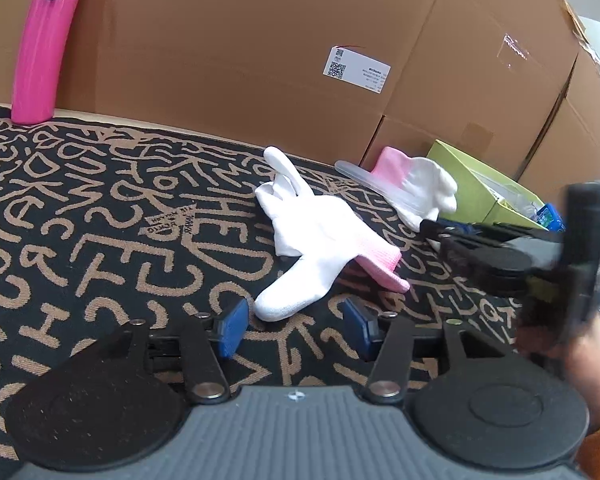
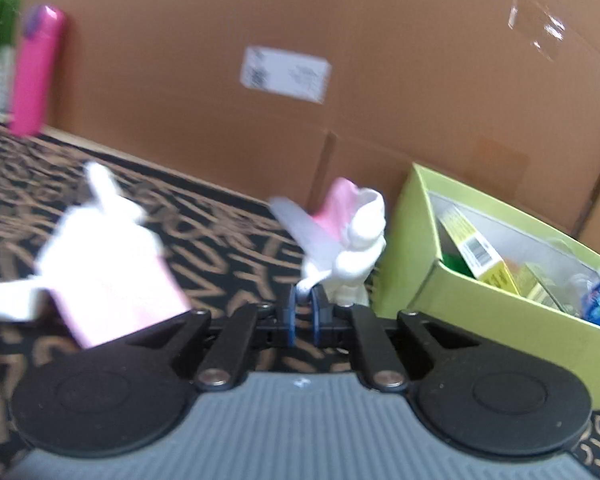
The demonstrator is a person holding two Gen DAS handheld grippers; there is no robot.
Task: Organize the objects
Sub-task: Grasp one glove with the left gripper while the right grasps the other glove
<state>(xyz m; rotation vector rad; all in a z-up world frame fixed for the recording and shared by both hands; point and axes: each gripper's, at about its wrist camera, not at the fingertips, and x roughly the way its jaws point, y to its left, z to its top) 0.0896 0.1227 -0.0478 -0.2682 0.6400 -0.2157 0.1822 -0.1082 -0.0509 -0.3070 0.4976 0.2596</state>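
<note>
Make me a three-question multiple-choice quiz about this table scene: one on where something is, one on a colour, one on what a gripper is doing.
1. Where does the pink bottle stand?
A. far left, against the cardboard boxes
B. inside the green box
C. between the left gripper's pads

2. What colour are the cuffs of the white gloves?
A. blue
B. pink
C. black

3. The right gripper is:
A. wide open
B. out of view
C. shut on a glove

Answers: 1 A, it stands upright at the boxes. 2 B, the flat glove shows a pink cuff. 3 C, its pads pinch the bunched glove.
</note>
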